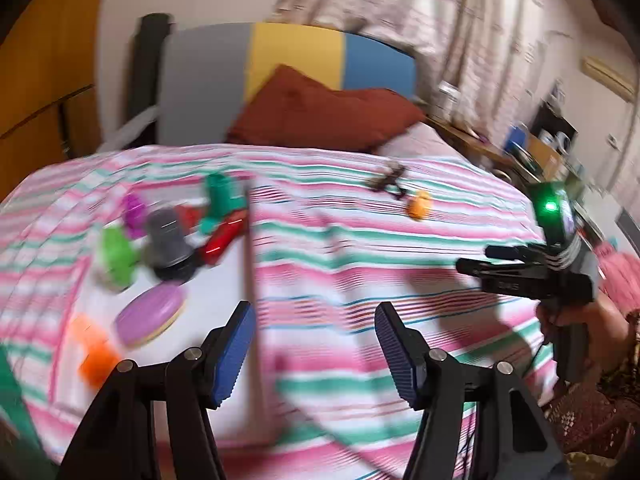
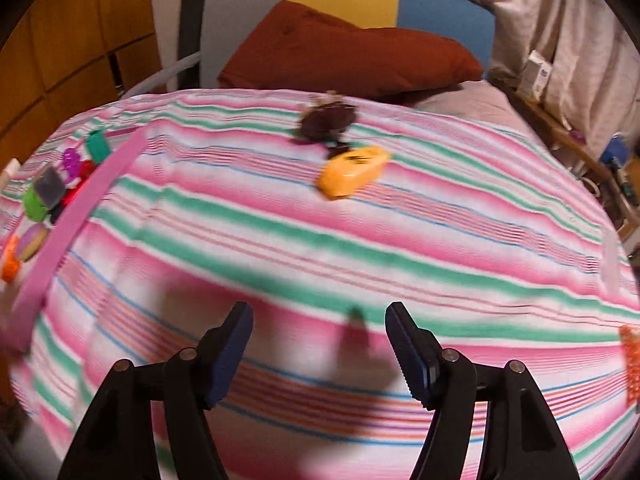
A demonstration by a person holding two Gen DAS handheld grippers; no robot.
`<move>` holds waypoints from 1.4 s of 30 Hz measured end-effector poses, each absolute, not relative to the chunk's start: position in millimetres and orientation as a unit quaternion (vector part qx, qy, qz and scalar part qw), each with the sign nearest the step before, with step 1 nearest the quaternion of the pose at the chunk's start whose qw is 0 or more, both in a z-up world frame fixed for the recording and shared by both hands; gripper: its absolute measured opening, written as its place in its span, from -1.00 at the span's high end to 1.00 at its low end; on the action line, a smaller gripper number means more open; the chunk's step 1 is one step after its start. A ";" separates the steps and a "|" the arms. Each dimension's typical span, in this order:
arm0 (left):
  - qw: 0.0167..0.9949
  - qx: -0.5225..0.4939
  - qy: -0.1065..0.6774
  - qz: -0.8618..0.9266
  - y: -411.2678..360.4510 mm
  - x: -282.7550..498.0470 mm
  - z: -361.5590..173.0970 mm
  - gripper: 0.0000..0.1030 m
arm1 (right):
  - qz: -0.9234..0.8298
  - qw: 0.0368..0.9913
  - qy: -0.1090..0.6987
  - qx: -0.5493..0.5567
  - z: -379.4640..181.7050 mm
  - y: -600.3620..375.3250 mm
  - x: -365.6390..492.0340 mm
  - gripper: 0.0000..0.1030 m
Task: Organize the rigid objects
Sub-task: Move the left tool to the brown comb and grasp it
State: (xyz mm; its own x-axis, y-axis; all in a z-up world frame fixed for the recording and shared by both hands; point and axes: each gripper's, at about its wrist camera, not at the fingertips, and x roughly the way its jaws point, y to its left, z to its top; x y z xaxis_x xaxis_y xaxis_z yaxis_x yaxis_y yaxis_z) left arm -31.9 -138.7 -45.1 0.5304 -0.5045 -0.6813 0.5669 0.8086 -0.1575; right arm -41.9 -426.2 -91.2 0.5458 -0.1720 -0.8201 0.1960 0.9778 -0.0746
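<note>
Presently: two empty grippers over a striped bedspread (image 2: 400, 240).

Left gripper (image 1: 315, 350) — jaws apart, nothing between, angled down at the bed; pink-rimmed tray (image 1: 250, 280) of small toys at ten o'clock. Right gripper (image 2: 320, 354) — jaws parted, empty, pitched downward; a hand (image 1: 568, 316) grips its handle. Orange toy (image 2: 354, 172) lies at twelve o'clock, long axis running lower left to upper right, dark marking illegible; brown object (image 2: 326, 120) just beyond it.
</note>
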 end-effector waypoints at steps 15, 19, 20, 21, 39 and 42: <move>0.860 0.120 0.380 -0.319 -304.8 30.2 -44.3 -0.22 | -0.163 0.850 0.468 0.179 -91.2 -496.9 -49.2 -0.40; 0.863 0.129 0.379 -0.309 -340.3 57.5 -44.5 -0.22 | -0.171 0.844 0.470 0.195 -90.8 -505.5 -51.6 -0.41; 0.865 0.140 0.376 -0.303 -351.9 64.2 -45.7 -0.22 | -0.173 0.842 0.472 0.195 -90.9 -507.4 -51.2 -0.41; 0.866 0.148 0.374 -0.299 -358.3 67.2 -46.7 -0.22 | -0.175 0.842 0.473 0.193 -90.6 -508.6 -51.3 -0.42; 0.831 0.169 0.439 -0.296 -430.7 157.7 -91.7 0.08 | -0.179 0.834 0.469 0.229 -91.4 -522.1 -51.4 -0.45; 0.825 0.139 0.461 -0.295 -420.3 164.9 -100.2 0.47 | -0.178 0.832 0.471 0.232 -93.4 -522.6 -51.5 -0.45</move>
State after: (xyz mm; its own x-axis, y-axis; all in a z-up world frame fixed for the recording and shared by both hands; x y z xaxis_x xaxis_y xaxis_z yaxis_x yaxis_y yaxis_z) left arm 164.9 -420.3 -100.2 0.4009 -0.3579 -0.8433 0.6150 0.7874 -0.0418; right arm -51.5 -522.6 -93.4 0.4928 -0.0776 -0.8667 0.5141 0.8295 0.2180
